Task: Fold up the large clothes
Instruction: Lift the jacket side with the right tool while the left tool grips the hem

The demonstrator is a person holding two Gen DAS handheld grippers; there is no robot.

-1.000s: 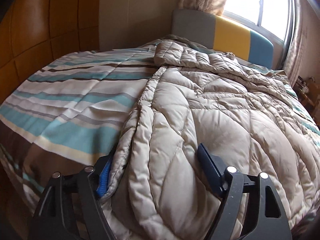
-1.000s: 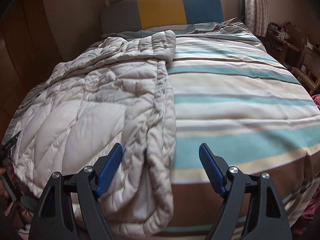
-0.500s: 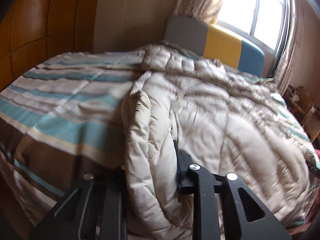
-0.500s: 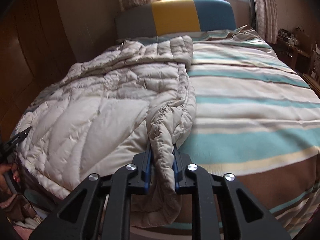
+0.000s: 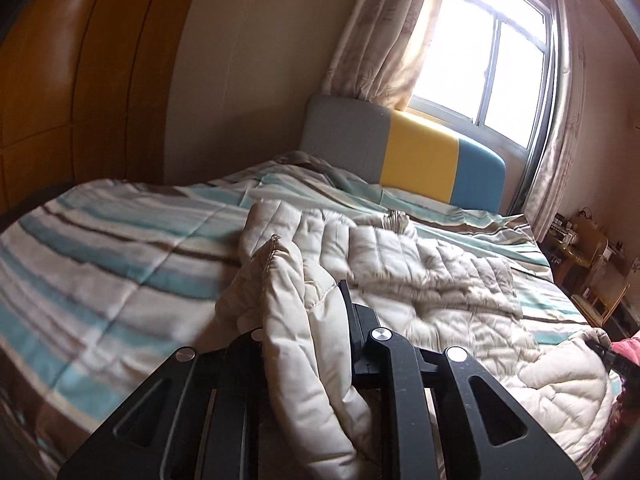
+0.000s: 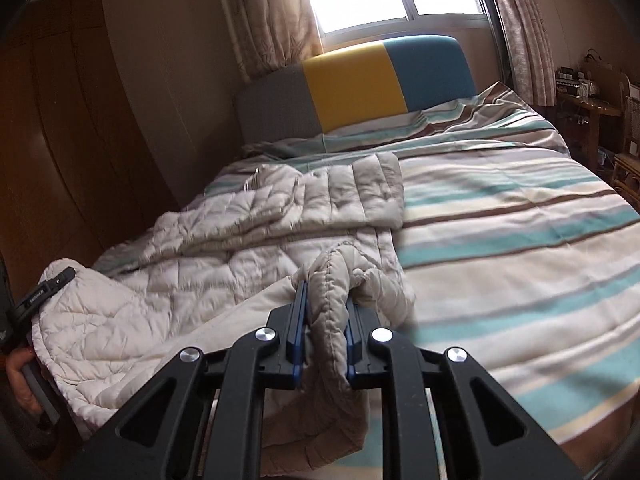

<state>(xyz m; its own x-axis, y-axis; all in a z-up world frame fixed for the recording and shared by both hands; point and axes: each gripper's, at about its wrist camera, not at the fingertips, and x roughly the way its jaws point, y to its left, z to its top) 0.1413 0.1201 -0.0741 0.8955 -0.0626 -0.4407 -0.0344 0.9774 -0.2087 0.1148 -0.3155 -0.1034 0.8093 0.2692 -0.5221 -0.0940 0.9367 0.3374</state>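
Now, with both grippers [image 5: 308, 344] [image 6: 326, 340] clamped on the quilted coat's [image 6: 224, 248] hem at lower centre, we should lift evenly toward the headboard [image 6: 352, 80].

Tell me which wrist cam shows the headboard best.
Right wrist view: the headboard sits near centre, with its grey, yellow and blue panels almost face-on above the striped bedding. Left wrist view shows the same headboard obliquely, its lower edge hidden by bedding, against window glare.
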